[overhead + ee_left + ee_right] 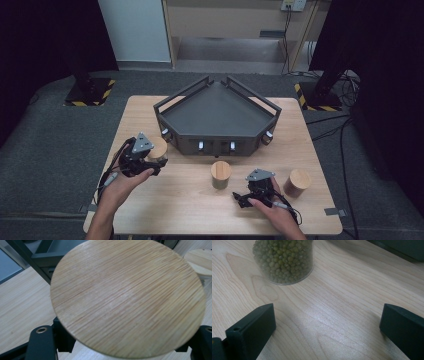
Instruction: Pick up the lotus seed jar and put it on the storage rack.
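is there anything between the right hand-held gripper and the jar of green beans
Nothing visible. In the right gripper view bare wooden table lies between the open jaws of the right hand-held gripper and the jar of green beans, which stands ahead, off to the left.

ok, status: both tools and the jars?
Left tool open around the left jar, jaws either side, grip unconfirmed. Right tool open, empty, bean jar just ahead. Dark tray behind, nothing blocking.

Three jars [220, 174] before the rack [217, 118] on the table [190, 200]
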A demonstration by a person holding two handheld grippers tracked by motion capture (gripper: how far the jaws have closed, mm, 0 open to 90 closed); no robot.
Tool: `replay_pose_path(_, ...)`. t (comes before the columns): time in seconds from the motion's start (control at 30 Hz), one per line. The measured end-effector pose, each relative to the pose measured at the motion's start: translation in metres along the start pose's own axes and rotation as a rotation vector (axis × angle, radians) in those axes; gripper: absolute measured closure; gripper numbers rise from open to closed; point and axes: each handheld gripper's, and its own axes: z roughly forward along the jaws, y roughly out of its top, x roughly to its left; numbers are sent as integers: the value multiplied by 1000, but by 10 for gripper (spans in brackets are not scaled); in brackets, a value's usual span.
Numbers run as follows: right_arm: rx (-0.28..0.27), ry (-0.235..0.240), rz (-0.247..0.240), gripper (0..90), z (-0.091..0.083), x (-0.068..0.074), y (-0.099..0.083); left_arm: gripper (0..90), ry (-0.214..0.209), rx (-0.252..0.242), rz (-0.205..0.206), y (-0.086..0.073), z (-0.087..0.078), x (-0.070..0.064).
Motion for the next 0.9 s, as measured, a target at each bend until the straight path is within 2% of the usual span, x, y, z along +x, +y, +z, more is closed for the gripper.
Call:
replay_pose_path(0.47,0,0,0,7,0,0,0,244,-15,12,24,15,4,3)
replay_pose_path(0.9,0,0,0,7,0,0,0,244,-22,-2,32,30,6,4)
